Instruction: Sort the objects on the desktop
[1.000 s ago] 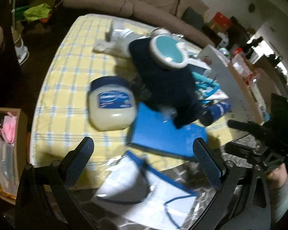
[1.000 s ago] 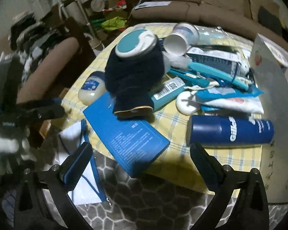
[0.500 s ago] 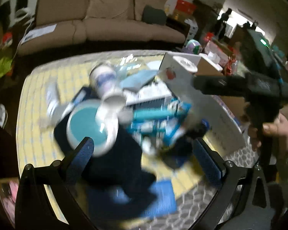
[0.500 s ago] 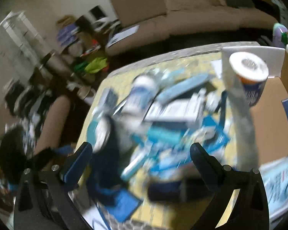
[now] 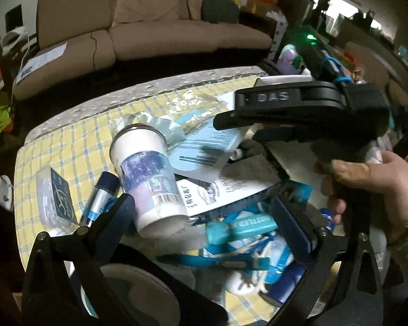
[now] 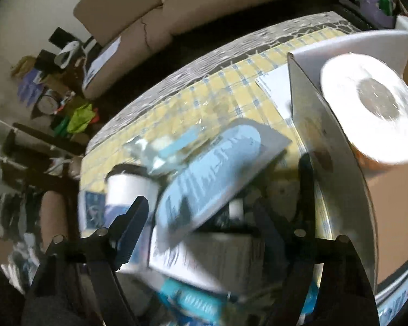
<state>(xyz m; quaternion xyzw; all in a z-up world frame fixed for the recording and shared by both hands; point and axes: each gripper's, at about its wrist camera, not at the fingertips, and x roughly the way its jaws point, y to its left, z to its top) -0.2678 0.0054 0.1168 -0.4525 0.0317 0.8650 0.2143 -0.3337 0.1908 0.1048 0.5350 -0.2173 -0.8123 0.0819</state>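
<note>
Since nothing is picked yet, both grippers, left gripper [image 5: 204, 214] and right gripper [image 6: 201, 217], are hovering open over the cup [image 5: 147, 182]; the right's jaws have just been closing, empty.

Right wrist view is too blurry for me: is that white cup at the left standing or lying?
Observer: In the left wrist view the white cup lies on its side, barcode label up.
Visitor: Anything beside it?
Observer: A small blue-capped bottle lies at its left, on the yellow checked cloth.
Visitor: And the other hand-held gripper?
Observer: The left hand-held gripper is open over the pile, holding nothing.
</note>
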